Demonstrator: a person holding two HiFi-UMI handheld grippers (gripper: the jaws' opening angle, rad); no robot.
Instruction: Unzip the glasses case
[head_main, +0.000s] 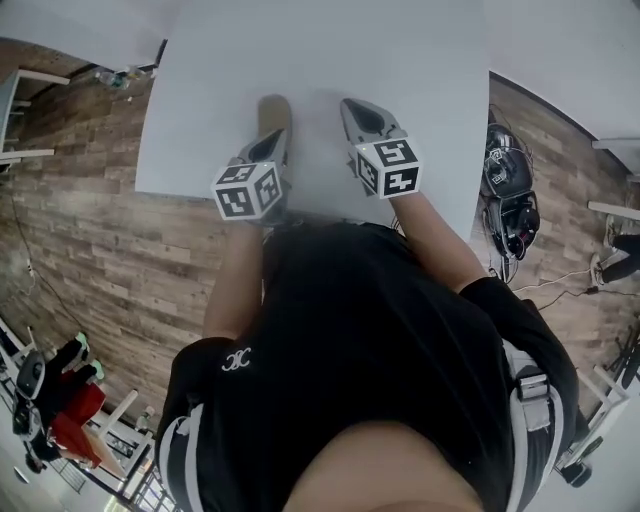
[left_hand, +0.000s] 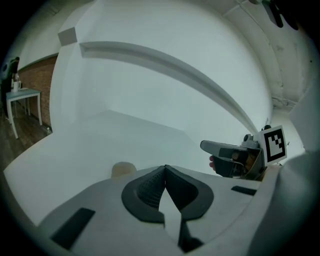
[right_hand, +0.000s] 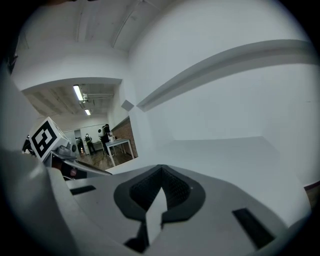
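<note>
**Colleague:** Where's the glasses case?

**Me:** It's the small tan thing lying on the white worktop (head_main: 330, 60), just past the tip of my left tongs (head_main: 277, 136). I take that to be the glasses case (head_main: 272, 108). From the left gripper view only its rounded top shows, peeping over the jaw.

**Colleague:** Holding anything?

**Me:** No. Both pairs are clenched with nothing between them, and the ribbed pads meet at the tip in each gripper view. The right tongs (head_main: 352, 108) hover beside the case, apart from it, over bare worktop.

**Colleague:** Why are they held like that?

**Me:** My guess is that one pair is meant to steady the case while the other takes the zip pull, so I have one on each side of it, low over the near edge and pointing away from me. Closed tips are also easier to aim at something that small.

**Colleague:** Is the zip open or shut?

**Me:** I can't tell. The case is too small in the head view and mostly hidden in the other. This would fit me closing in on a zipped case, or backing off one that's already open.
</note>
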